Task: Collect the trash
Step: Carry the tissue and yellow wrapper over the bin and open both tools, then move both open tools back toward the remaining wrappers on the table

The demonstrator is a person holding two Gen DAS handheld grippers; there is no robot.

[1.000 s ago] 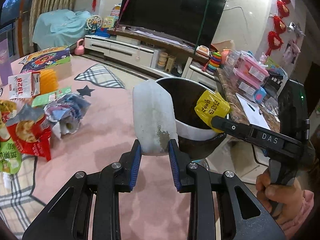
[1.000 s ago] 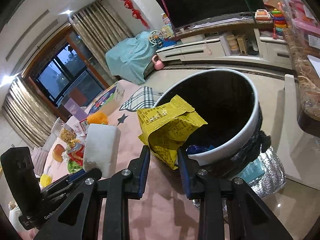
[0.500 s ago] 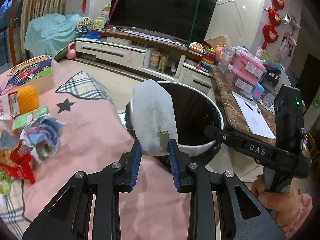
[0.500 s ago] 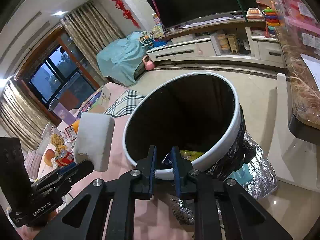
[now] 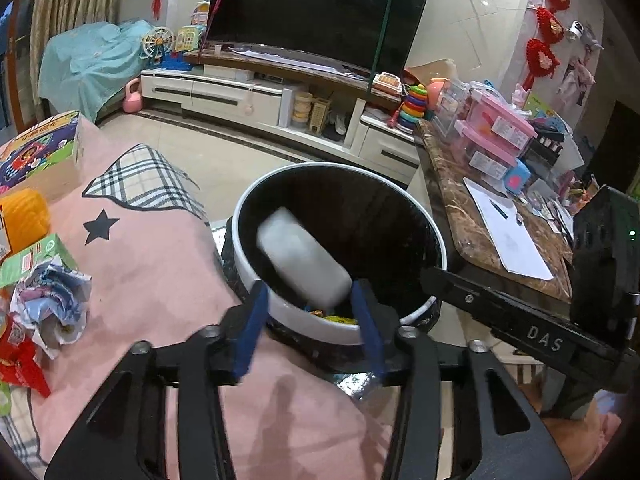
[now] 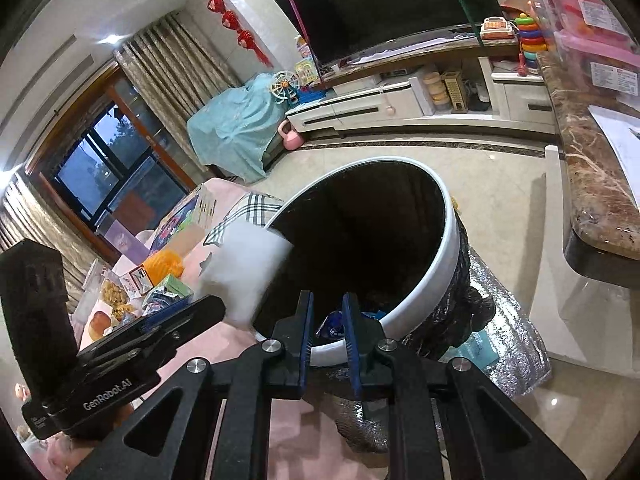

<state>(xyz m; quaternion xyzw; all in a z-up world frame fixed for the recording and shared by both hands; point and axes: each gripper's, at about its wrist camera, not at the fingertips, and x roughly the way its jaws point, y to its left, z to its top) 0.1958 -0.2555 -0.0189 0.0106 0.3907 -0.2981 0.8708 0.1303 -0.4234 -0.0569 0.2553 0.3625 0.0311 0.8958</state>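
Observation:
A round trash bin with a white rim [image 5: 440, 240] and a black liner stands beside the pink table cover; it also shows in the right wrist view [image 6: 452, 248]. My left gripper [image 5: 310, 318] is open just over the bin's near rim. A white crumpled paper packet [image 5: 304, 264] is loose in the bin's mouth, blurred, past the left fingertips; it also shows in the right wrist view [image 6: 244, 272]. My right gripper [image 6: 326, 320] hangs empty over the bin's near rim, its jaws a narrow gap apart. Yellow and blue trash lies at the bin's bottom.
Crumpled wrappers [image 5: 52, 304], a green pack and an orange ball [image 5: 24, 216] lie on the pink cover at the left. A marble counter [image 5: 472, 240] with papers and pink boxes stands to the right of the bin. A TV cabinet [image 5: 256, 96] is behind.
My left gripper opened and let go of the white packet, which now drops into the bin. The yellow wrapper left my right gripper earlier and lies in the bin.

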